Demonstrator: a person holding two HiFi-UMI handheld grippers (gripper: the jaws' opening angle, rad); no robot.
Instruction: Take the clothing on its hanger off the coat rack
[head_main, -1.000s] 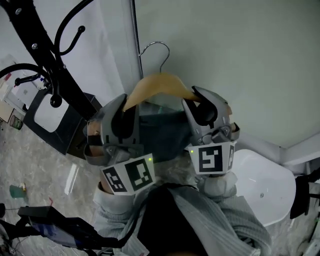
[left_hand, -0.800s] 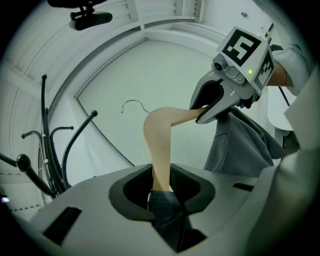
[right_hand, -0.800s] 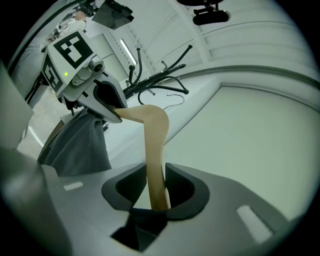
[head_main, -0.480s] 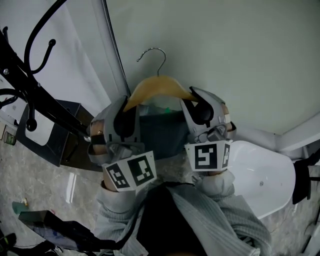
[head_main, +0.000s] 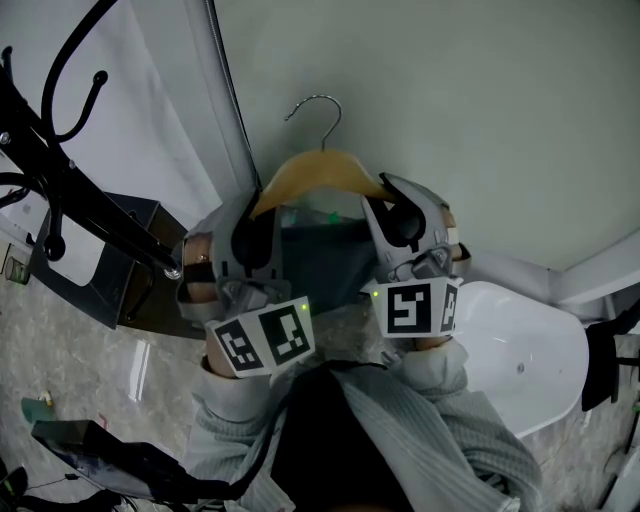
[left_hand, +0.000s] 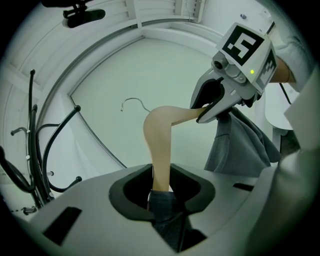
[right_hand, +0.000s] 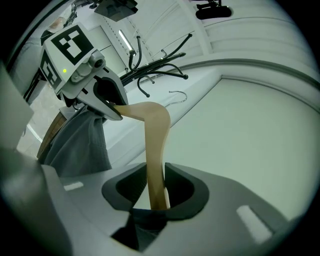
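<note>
A wooden hanger (head_main: 318, 170) with a metal hook (head_main: 318, 108) carries a dark grey-blue garment (head_main: 320, 265). It hangs free in front of the pale wall, right of the black coat rack (head_main: 60, 150), and the hook touches nothing. My left gripper (head_main: 255, 215) is shut on the hanger's left shoulder and my right gripper (head_main: 395, 205) on its right shoulder. In the left gripper view the wooden arm (left_hand: 159, 145) and a fold of cloth sit between the jaws of the left gripper (left_hand: 161, 187). In the right gripper view the other arm (right_hand: 155, 145) is clamped in the right gripper (right_hand: 156, 192).
The coat rack's curved black hooks (left_hand: 45, 150) reach out at the left. A dark box (head_main: 100, 265) stands at its foot, beside a metal pole (head_main: 228, 110). A white seat (head_main: 525, 365) is at the lower right. A black device (head_main: 100, 455) lies at the bottom left.
The hanger, held by both grippers, has drawn away from the coat rack, which has slid to the left in the head view. Both grips are unchanged.
</note>
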